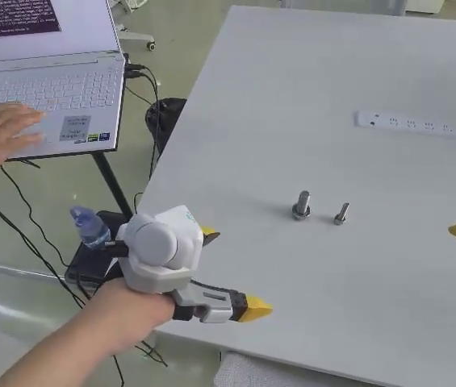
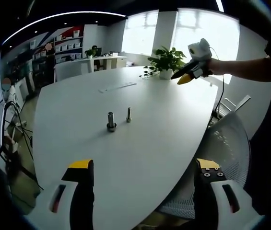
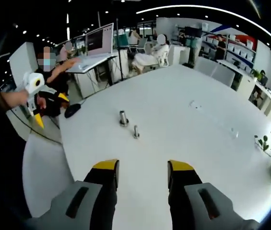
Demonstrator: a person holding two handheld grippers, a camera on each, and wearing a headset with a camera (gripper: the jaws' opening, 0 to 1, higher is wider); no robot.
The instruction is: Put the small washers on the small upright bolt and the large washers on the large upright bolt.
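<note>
Large bolt [image 1: 302, 205] and small bolt [image 1: 341, 213] are standing upright near the middle of the white table [image 1: 332, 89]. They're close together but not touching, and neither gripper is touching them.

Nearest to me, I'm holding the left gripper [image 1: 233, 272] at the near left edge of the table, just over the corner. Its jaws are spread wide with nothing between them. In the left gripper view the yellow-tipped jaws are framing bare tabletop, with both bolts well ahead.

I'm holding the right gripper [image 3: 143, 166] off to the right. Its jaws are parted with a narrower gap and aren't gripping anything. In the head view just its yellow tip is poking in at the right edge, well apart from the small bolt. In the left gripper view it's hanging in the air over the table's far edge.

From my head view the large bolt is sitting left of the small one. In the right gripper view the small one is nearer those jaws.

Further back, a white power strip [image 1: 417, 125] is lying flat on the table toward the far right.

Off the table to the left, a bottle with a blue cap [image 1: 90, 227] is sitting low beside the left gripper. Beyond it an open laptop [image 1: 50, 81] is running on a stand, and a hand [image 1: 2, 133] is resting on its palm rest.
</note>
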